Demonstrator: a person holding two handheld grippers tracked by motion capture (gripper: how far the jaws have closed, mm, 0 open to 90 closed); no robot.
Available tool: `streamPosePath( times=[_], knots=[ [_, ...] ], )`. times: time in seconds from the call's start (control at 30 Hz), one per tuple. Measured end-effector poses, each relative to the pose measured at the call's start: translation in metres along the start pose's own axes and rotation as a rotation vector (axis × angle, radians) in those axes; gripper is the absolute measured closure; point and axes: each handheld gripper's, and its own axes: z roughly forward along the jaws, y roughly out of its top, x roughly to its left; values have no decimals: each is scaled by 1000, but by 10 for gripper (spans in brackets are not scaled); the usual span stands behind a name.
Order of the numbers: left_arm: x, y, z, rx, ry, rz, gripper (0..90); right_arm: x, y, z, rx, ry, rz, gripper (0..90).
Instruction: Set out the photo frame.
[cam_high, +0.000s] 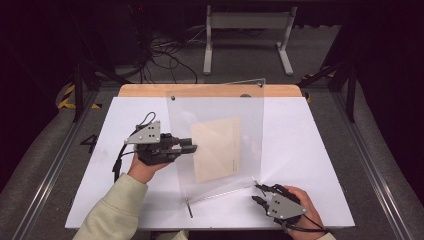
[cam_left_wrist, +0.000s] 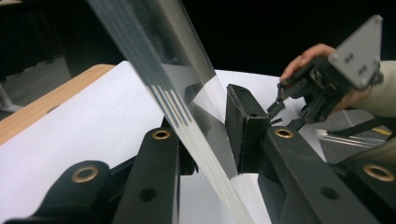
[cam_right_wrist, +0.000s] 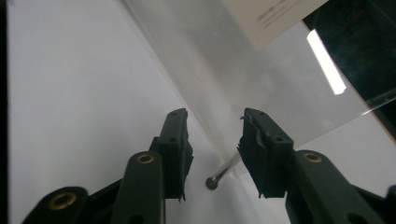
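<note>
on the white table (cam_high: 310, 150) my left gripper (cam_high: 192, 145) clamps the stiff, slick clear panel (cam_high: 215, 125) by its side edge while my right gripper (cam_high: 259, 194) hangs released near the corner.

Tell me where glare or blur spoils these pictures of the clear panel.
High view: the clear panel is hazy, dulling the paper behind it. Left gripper view: the panel's edge smears into streaks. Right gripper view: a bright glare bar on the panel, and the metal pin is soft.
</note>
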Motion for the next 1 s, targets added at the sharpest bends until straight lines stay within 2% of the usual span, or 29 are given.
streamPosePath(
  times=[0.03,0.07,0.17,0.2,0.27,0.33,0.37,0.4,0.43,0.53,0.6,0.63,0.73,0.8,0.87,0.93,1.0],
  knots=[
    [0,0,0,0,0,0,756,0,0,0,0,0,0,593],
    [-1,1,0,0,-3,3,756,-3,2,-4,-31,6,44,583],
    [-3,2,0,5,2,7,757,-22,13,-17,-154,-13,215,559],
    [-3,2,0,4,3,9,756,-27,15,-19,-175,-18,247,549],
    [-4,3,0,5,2,11,756,-41,19,-23,-250,-38,327,520],
    [-6,3,0,6,6,13,756,-54,22,-24,-286,-51,415,495],
    [-6,3,0,6,6,12,756,-64,25,-24,-281,-75,453,480],
    [-6,3,0,7,7,11,756,-71,27,-23,-272,-72,497,469],
    [-6,3,0,7,9,11,755,-79,30,-22,-274,-76,524,443],
    [-5,2,-1,9,7,6,755,-100,35,-18,-308,-134,560,372],
    [-5,2,-1,12,6,5,755,-113,35,-12,-329,-133,599,330],
    [-5,2,-1,13,5,9,755,-117,34,-9,-325,-117,626,318],
    [-6,2,-1,12,-1,12,756,-127,30,2,-302,-55,653,315],
    [-6,2,-2,14,-5,17,757,-132,25,11,-281,8,681,304],
    [-7,3,-2,14,-8,16,759,-135,22,17,-279,35,699,293],
    [-7,3,-2,12,-8,16,762,-137,22,25,-310,104,718,275],
    [-7,4,-1,10,-7,6,763,-135,24,33,-312,156,718,278]
  ],
)
